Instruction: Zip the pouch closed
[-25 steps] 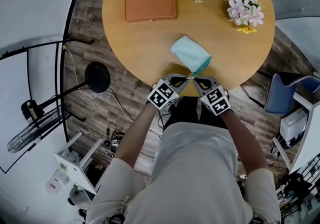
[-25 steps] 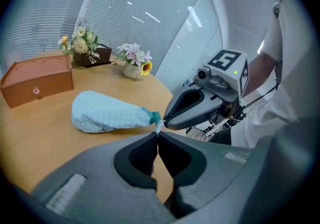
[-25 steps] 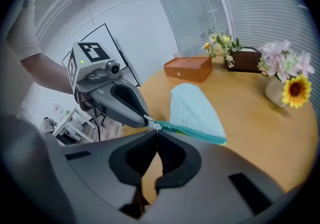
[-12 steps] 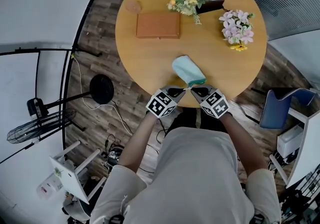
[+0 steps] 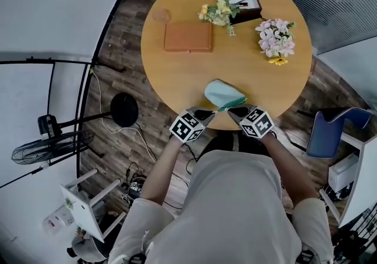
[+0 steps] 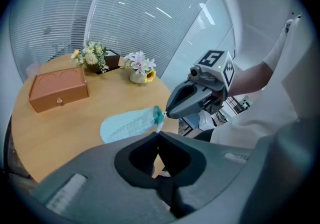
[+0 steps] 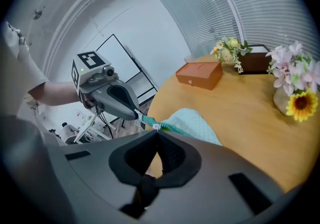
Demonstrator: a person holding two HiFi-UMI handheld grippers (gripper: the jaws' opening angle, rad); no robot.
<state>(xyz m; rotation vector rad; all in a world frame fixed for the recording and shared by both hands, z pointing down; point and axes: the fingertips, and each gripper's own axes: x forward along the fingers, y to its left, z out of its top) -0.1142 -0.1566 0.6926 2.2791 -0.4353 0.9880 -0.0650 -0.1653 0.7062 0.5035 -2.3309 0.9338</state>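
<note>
While both jaws are pressed together with no gap showing, my left gripper [image 5: 213,112] and right gripper [image 5: 231,110] meet tip to tip at the near end of the pouch [image 5: 221,92], low in the middle of the head view. Each is pinching something thin there. The teal zip [image 7: 172,128] runs from the left tip to the right one, and a small white pull [image 7: 156,127] sits right at my right jaws. I can't tell for sure which tool has the pull and which has the tape end.

The pouch lies at the near edge of the table [image 5: 177,80]. Its far end is on the wood and its near end is raised between my tools. The box [image 5: 188,36] and the flowers [image 5: 275,34] are well apart from it, toward the top of the frame.

I judge the pouch to be light, soft cloth that sags and folds wherever it isn't held. It won't resist the slider by its own weight, so the zip has to be kept taut. The places to hold are the tape end and the pull, never the limp body. The pull is small and probably slick, so a hard tug could slip it from my jaws.
</note>
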